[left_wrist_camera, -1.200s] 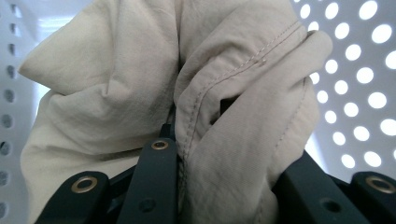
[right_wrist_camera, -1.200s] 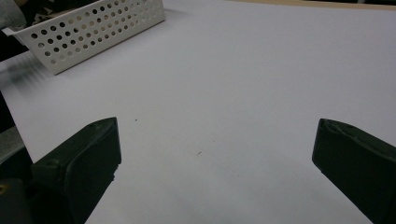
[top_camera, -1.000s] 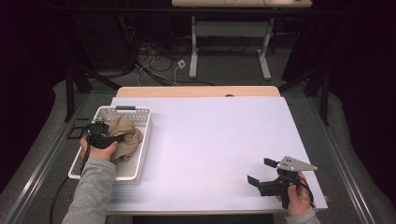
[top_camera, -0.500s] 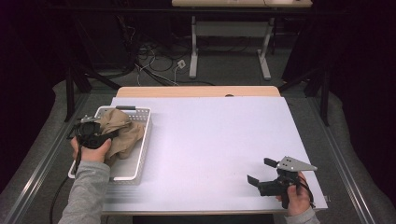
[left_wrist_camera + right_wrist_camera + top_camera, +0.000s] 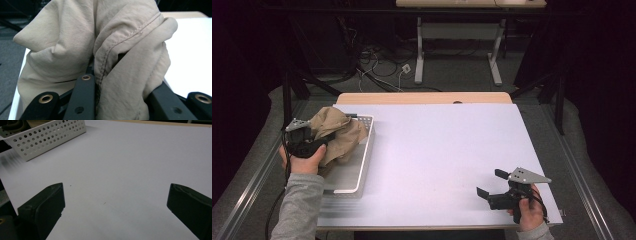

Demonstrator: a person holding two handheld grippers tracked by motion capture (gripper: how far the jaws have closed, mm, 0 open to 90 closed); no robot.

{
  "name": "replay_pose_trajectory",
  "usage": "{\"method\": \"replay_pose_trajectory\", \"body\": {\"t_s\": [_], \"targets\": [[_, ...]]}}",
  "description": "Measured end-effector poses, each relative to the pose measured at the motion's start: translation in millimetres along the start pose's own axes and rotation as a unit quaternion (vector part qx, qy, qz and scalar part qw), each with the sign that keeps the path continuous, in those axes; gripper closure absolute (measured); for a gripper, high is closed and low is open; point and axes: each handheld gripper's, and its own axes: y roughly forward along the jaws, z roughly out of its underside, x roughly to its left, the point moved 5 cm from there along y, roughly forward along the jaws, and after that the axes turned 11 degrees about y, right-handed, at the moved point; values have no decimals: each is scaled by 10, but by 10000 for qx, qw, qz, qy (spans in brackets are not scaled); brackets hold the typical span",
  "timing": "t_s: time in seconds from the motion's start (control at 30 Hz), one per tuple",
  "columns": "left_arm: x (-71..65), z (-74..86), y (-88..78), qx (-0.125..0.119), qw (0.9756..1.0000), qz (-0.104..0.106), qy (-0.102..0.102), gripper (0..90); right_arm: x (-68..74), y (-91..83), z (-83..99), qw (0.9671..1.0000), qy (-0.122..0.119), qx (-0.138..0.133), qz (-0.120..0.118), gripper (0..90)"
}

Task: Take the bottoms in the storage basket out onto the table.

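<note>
Left gripper (image 5: 319, 142) is clamped on a bunched fold of the tan cloth garment (image 5: 337, 135), held above the white perforated basket (image 5: 362, 170) at the left. It looks light, soft and floppy, so a seam is probably the best grab. Right gripper (image 5: 492, 186) idles wide open, near right, holding nothing.

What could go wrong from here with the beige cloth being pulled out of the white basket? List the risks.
1. The left gripper is shut on a bunched fold of the crumpled beige fabric garment, so the fold could slip free.
2. Part of the garment hangs inside the white perforated plastic basket; it might drag or tip the basket.
3. The right gripper rests open, apart from the basket, so nothing steadies it.
</note>
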Motion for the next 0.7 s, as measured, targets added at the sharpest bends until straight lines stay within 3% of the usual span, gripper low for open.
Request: {"method": "replay_pose_trajectory", "body": {"t_s": [0.37, 0.57, 0.7], "targets": [[-88, -163, -128, -609, 9980, 138, 92, 735, 0, 0, -8, 9999, -14, -112, 112, 10], [-203, -225, -215, -938, 9952, 198, 171, 734, -19, 10, -9, 9997, -34, -88, 216, 11], [-317, -285, -313, -1239, 9918, 229, 211, 734, -11, 1, -15, 9998, -47, -104, 174, 10]]}}
